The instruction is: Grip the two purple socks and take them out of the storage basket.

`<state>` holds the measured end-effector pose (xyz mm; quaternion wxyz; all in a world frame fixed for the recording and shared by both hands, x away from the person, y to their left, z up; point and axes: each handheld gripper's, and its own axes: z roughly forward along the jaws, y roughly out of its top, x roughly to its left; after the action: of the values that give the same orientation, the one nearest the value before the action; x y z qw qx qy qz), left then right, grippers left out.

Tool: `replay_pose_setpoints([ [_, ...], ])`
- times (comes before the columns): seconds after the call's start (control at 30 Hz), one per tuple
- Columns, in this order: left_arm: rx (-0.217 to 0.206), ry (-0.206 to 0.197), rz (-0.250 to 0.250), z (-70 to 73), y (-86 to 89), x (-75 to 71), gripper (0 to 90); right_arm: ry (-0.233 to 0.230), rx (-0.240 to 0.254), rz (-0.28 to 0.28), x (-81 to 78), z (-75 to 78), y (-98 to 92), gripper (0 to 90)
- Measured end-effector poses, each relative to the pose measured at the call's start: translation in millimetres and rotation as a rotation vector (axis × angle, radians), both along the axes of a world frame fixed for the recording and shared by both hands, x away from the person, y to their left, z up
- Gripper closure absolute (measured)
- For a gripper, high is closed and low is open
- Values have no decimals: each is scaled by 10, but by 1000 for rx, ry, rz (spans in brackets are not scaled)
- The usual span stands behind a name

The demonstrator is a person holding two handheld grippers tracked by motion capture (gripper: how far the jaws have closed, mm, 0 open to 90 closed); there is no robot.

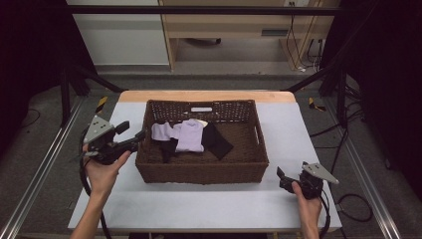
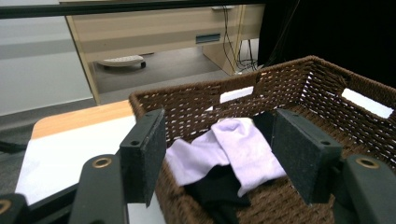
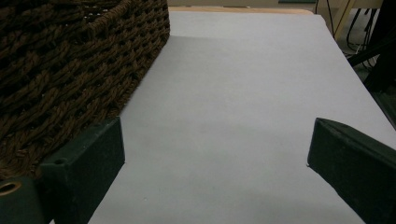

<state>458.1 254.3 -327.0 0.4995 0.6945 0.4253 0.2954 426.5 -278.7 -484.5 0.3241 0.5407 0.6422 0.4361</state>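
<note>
A brown wicker basket point(image 1: 199, 172) stands in the middle of the white table point(image 1: 199, 206). Inside it lie lilac cloths point(image 1: 190, 135) and black cloths point(image 1: 217, 141). My left gripper point(image 1: 139, 135) hovers at the basket's left rim, pointing in over it. Its jaws stand open with nothing pinched between them. In the left gripper view the left gripper point(image 2: 219, 135) frames the lilac cloths point(image 2: 243, 149) and a black cloth point(image 2: 217, 186) inside the basket point(image 2: 289, 84). My right gripper point(image 1: 281, 175) rests low near the basket's front right corner, open and empty. The right gripper point(image 3: 217, 144) looks along the table beside the basket's wall point(image 3: 70, 60).
Bare white table point(image 3: 243, 70) runs along the basket's right side and across the front. A wooden desk point(image 1: 239, 30) and a white cabinet point(image 1: 124, 35) stand on the floor beyond the table. Metal frame rails point(image 1: 45, 169) flank both sides.
</note>
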Motion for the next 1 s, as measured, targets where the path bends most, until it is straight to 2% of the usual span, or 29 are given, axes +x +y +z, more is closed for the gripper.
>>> replay_pose_setpoints([
  [0.23, 14, -1, -15, 120, -242, 202, 364, 1, -1, 1, 1, 0, 0, 43],
  [0.33, 34, 7, -19, 127, -344, 281, 367, 2, -1, 1, 2, 0, 0, 43],
  [0.6, 31, 46, -25, 27, -587, 521, 381, 0, -5, 3, -2, 0, 6, 44],
  [0.63, 42, 63, -20, -27, -653, 590, 382, 1, -5, 2, -3, 1, 5, 43],
  [0.77, 66, 72, -18, -87, -722, 656, 384, -1, -9, -1, -6, 0, 11, 43],
  [0.9, 59, 97, -18, -165, -800, 769, 392, 1, -18, 5, -2, -1, 19, 43],
  [1.0, 74, 120, -8, -228, -857, 853, 391, 3, -16, 5, -2, 0, 21, 43],
])
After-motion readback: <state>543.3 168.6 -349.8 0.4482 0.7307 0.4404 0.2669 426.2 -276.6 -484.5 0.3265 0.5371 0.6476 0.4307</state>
